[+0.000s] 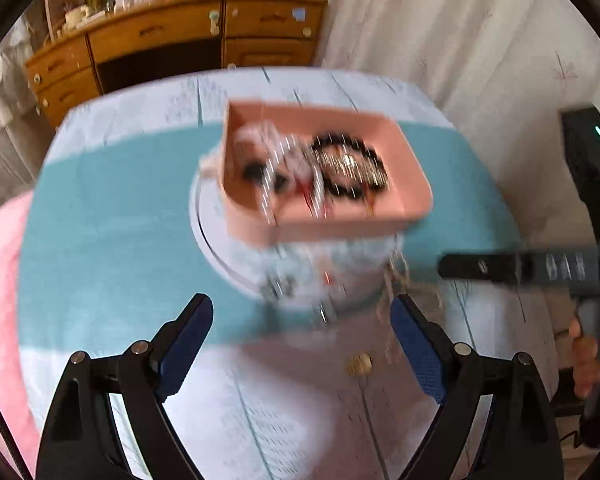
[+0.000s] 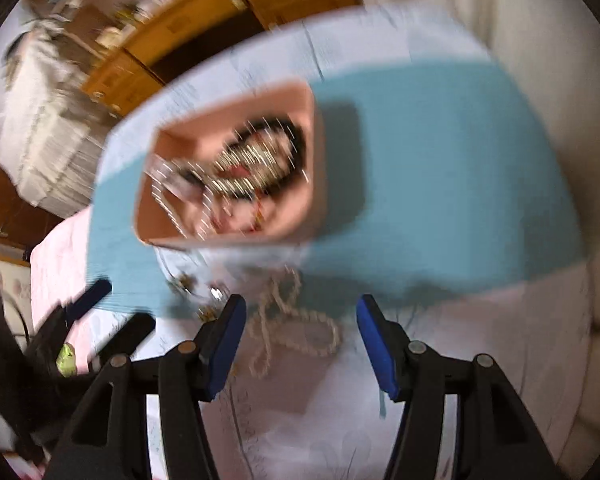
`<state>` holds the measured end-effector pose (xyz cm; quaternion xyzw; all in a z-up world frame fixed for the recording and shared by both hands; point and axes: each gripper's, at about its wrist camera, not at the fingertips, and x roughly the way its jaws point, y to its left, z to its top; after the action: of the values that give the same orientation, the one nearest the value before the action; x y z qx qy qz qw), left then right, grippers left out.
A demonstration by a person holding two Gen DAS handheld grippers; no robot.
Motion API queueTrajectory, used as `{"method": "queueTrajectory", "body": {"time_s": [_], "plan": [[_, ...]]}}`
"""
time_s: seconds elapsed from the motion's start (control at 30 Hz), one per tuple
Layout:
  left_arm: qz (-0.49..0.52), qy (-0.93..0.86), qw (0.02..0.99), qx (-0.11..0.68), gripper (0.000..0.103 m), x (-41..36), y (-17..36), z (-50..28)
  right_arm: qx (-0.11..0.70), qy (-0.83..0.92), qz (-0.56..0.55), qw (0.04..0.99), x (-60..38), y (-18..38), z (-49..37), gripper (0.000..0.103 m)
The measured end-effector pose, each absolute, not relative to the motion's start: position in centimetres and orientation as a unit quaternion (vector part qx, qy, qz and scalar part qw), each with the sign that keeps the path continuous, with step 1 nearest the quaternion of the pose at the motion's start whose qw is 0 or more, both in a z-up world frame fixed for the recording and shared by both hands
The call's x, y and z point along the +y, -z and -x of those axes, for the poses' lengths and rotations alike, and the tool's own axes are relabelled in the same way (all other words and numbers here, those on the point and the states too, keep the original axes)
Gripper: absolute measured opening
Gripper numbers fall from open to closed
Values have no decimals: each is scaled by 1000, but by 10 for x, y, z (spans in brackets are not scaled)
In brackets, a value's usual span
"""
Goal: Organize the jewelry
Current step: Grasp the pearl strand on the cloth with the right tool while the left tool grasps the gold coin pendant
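Note:
A pink box [image 1: 404, 168] holds several tangled pieces of jewelry: black bead bracelets [image 1: 348, 168] and silver chains. It also shows in the right wrist view [image 2: 312, 184]. A white round plate [image 1: 216, 256] with small jewelry lies in front of it. A pearl necklace [image 2: 296, 332] lies on the table between my right fingers. A small gold piece [image 1: 359, 363] lies near my left gripper. My left gripper [image 1: 302, 324] is open and empty above the table. My right gripper [image 2: 300, 320] is open above the pearl necklace. Both views are blurred.
The table [image 1: 100, 208] has a teal and white cloth. A wooden dresser [image 1: 172, 40] stands behind it and a curtain [image 1: 460, 32] at the right. A pink cloth [image 1: 0, 280] lies at the left. My right gripper's fingers [image 1: 500, 268] reach in from the right.

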<state>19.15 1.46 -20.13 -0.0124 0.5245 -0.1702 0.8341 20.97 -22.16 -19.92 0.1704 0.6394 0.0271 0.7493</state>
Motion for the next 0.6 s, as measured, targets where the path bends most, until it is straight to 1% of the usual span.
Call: {"method": "queueTrajectory", "body": {"time_s": [0.1,0.2,0.27,0.33,0.37,0.43,0.5,0.53,0.57,0.6], "plan": [[4,180,830,527,89,8,216,-166,667,-9,-207,715,-224,213,-208,58],[-8,195,832,520,89,-1,225,-148,687,18,-199,699,-221,220,-208,58],[-20,204,835,511,85,-7,228,-140,693,27,-193,695,-217,222,-208,58],[-41,212,837,503,72,-15,232,-134,699,35,-196,687,-214,226,-208,58],[-48,213,837,501,69,-17,235,-134,702,42,-195,684,-211,228,-208,58],[-64,211,836,502,55,-24,241,-132,706,53,-186,682,-207,231,-209,58],[-67,211,836,502,48,-27,244,-134,710,66,-170,680,-203,234,-210,58],[-68,211,836,502,43,-27,245,-135,713,70,-162,679,-200,236,-209,58],[-69,211,837,500,42,-28,245,-136,715,70,-157,678,-198,237,-209,58],[-73,209,840,495,39,-28,245,-135,717,71,-153,677,-197,238,-209,58]]}}
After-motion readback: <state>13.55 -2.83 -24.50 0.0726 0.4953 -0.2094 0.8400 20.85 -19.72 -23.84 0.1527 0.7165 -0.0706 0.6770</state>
